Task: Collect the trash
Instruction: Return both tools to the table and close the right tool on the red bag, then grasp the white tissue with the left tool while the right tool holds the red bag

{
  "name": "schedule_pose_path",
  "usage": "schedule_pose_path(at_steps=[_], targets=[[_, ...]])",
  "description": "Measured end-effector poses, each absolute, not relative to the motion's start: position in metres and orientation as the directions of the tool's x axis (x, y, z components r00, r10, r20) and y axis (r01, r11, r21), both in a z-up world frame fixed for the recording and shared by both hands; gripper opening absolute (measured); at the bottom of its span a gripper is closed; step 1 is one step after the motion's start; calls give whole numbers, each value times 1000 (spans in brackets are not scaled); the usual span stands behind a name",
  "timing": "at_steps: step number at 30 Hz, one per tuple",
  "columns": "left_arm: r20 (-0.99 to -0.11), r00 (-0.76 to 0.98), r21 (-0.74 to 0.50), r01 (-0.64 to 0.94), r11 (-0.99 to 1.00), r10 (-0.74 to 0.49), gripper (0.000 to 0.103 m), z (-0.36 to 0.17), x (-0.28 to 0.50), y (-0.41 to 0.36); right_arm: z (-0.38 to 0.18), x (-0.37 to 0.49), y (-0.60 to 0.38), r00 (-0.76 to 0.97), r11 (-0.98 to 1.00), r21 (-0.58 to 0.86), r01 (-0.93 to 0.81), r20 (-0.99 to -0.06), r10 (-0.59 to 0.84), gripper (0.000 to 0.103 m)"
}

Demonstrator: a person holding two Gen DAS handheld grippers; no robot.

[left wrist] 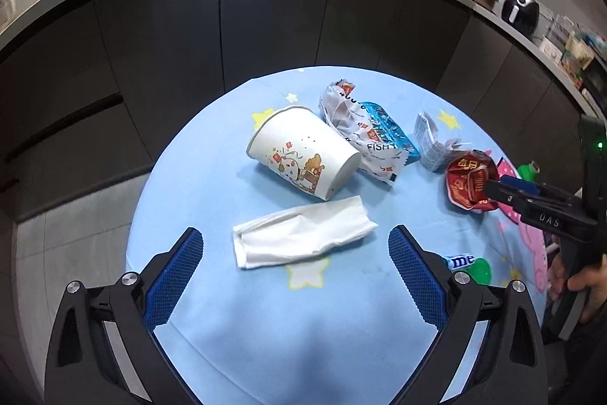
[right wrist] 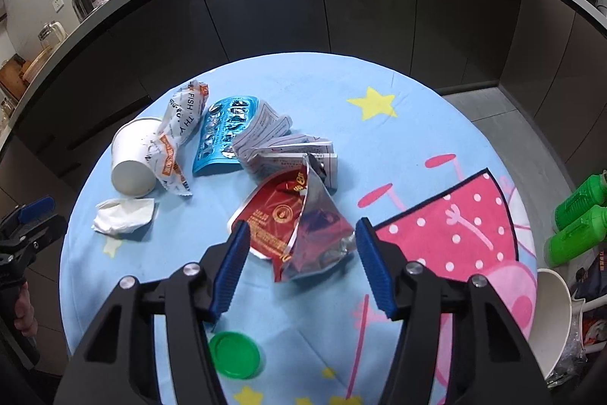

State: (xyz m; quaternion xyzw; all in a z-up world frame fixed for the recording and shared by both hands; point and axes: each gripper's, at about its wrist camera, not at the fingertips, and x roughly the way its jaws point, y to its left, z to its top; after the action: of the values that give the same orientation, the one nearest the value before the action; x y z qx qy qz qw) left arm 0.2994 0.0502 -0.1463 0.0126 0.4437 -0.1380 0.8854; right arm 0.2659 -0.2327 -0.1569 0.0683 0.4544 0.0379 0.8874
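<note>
Red foil wrapper (right wrist: 299, 226) between spread right tool (right wrist: 301, 245) fingers | left tool (left wrist: 296, 253) released above tissue (left wrist: 303, 232)

We saw a light blue tablecloth (right wrist: 322, 93) printed with yellow stars and a pink, white-dotted cartoon figure. On it lay a white paper cup (left wrist: 303, 154) with cartoon animals, a plain white tissue (left wrist: 303, 238), a shiny blue blister pack (right wrist: 224, 135) and a red, silver-lined wrapper (right wrist: 299, 222). Our gripper fingers (right wrist: 233, 264) had blue ribbed pads on black frames, and a green lid (right wrist: 234, 353) sat nearby.

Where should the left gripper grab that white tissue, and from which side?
Grip the tissue across its narrow middle, coming straight down from above with the open left gripper. It lies flat and long across the tablecloth, clear of the tipped cup.
</note>
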Motion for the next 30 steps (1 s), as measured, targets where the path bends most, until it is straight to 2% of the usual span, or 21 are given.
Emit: schedule_pose_path(at_steps=[2, 3, 4, 5, 14, 18, 22, 24, 26, 27, 30], targets=[[-793, 556, -108, 277, 955, -251, 94, -151, 308, 50, -162, 270, -232, 578, 989, 150, -1, -807, 123, 47], [-794, 549, -115, 287, 951, -262, 94, -153, 311, 51, -163, 271, -231, 574, 989, 148, -4, -809, 123, 35], [-795, 539, -126, 302, 945, -278, 94, -155, 315, 51, -165, 271, -231, 568, 989, 145, -12, -813, 126, 11], [-799, 524, -140, 318, 938, -296, 94, -158, 321, 51, -166, 270, -230, 570, 990, 136, -19, -813, 123, 2], [-834, 423, -203, 360, 911, -353, 93, -182, 345, 44, -148, 225, -234, 609, 982, 185, -36, -775, 168, 3], [-850, 374, -218, 393, 893, -372, 70, -193, 340, 34, -146, 203, -238, 607, 966, 255, -36, -762, 224, 3], [-865, 380, -154, 421, 894, -328, 57, -202, 331, 28, -147, 183, -234, 601, 965, 260, -43, -765, 233, 3], [-868, 389, -134, 414, 900, -308, 41, -202, 329, 28, -149, 176, -233, 597, 962, 269, -39, -766, 238, 3], [-870, 391, -133, 402, 906, -301, 30, -202, 328, 31, -149, 170, -234, 597, 959, 281, -35, -764, 245, 3], [-871, 394, -130, 392, 911, -294, 17, -202, 328, 33, -149, 167, -234, 597, 959, 282, -32, -764, 245, 3], [-868, 402, -151, 349, 925, -293, 7, -200, 327, 42, -144, 159, -235, 606, 958, 285, -33, -757, 246, 4]])
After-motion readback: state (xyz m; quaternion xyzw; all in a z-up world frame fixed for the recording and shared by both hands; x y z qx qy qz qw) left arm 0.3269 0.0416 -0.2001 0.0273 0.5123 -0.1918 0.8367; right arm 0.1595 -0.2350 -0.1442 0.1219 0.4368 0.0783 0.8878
